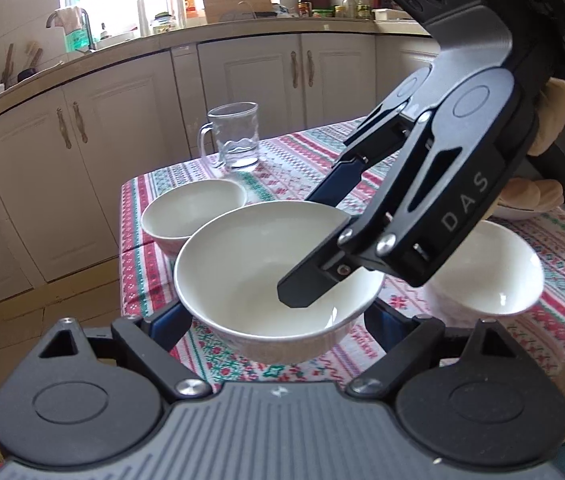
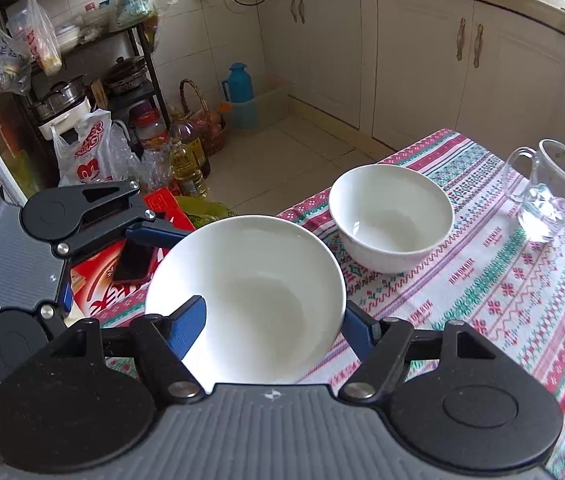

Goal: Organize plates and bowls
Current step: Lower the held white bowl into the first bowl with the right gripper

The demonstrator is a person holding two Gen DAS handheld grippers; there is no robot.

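A white bowl [image 1: 274, 276] sits near the table's near-left corner; it also shows in the right wrist view [image 2: 250, 296]. My right gripper [image 1: 314, 248] straddles its rim, one finger [image 1: 306, 284] inside the bowl and one outside, jaws closed on the rim. My left gripper [image 1: 278, 344] is open, its blue fingers on either side of the bowl's base. A second white bowl [image 1: 192, 212] stands just behind it [image 2: 390, 216]. A third white bowl [image 1: 490, 276] sits to the right, behind the right gripper.
A glass mug [image 1: 236, 136] stands farther back on the patterned tablecloth [image 1: 302, 152]. The table edge drops to the floor on the left. Cabinets run behind. Bottles, bags and a red box [image 2: 110, 276] crowd the floor beside the table.
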